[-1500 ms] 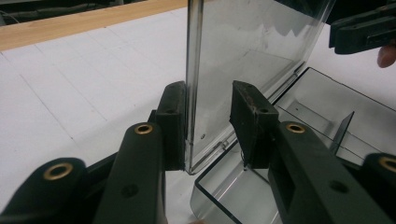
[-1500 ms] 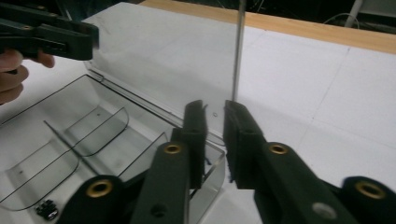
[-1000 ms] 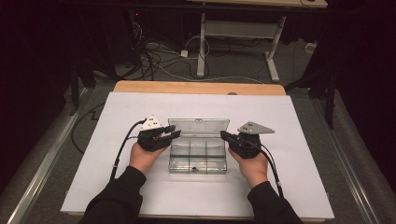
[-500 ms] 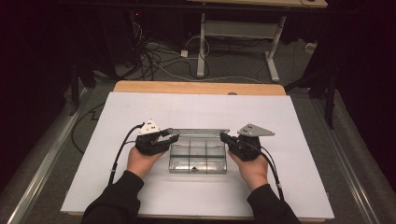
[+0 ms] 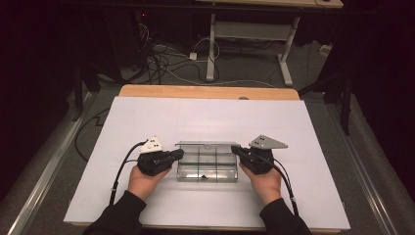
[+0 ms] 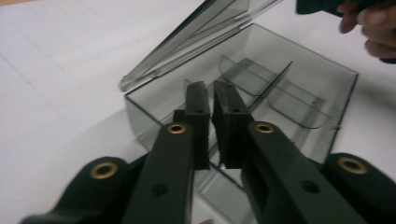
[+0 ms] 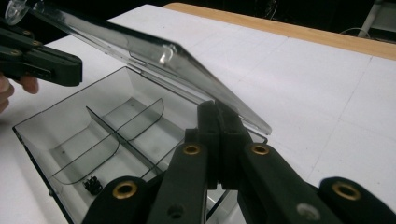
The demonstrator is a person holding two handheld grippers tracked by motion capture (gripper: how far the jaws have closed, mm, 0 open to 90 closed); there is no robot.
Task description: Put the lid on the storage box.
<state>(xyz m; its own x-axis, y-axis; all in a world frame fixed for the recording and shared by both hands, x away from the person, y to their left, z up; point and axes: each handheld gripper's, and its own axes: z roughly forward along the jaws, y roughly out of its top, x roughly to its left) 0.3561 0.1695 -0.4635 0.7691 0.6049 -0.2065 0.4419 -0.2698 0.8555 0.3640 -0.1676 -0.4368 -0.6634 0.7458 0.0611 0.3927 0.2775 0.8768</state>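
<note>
A clear plastic compartment box [image 5: 207, 166] sits on the white table sheet, its hinged lid [image 5: 205, 144] half raised and slanting over it. My left gripper [image 5: 180, 153] is at the box's left end. Its jaws [image 6: 210, 93] have just been closing and now stand almost together over the left wall, with nothing seen between them. My right gripper [image 5: 234, 149] is at the right end, shut, its tips [image 7: 218, 109] just under the lid's [image 7: 140, 51] right edge at the wall rim. A small black piece [image 7: 93, 185] lies in a front compartment.
The white sheet [image 5: 205, 117] covers the table, with a wooden edge [image 5: 208, 92] at the back. Cables trail from both grippers toward the person. Beyond the table, a desk frame [image 5: 249, 34] and floor cables stand in the dark.
The lid, laid back open a second ago, has swung up and forward over the box. The left gripper's jaws have closed and the left hand has shifted a little along the box's end.
</note>
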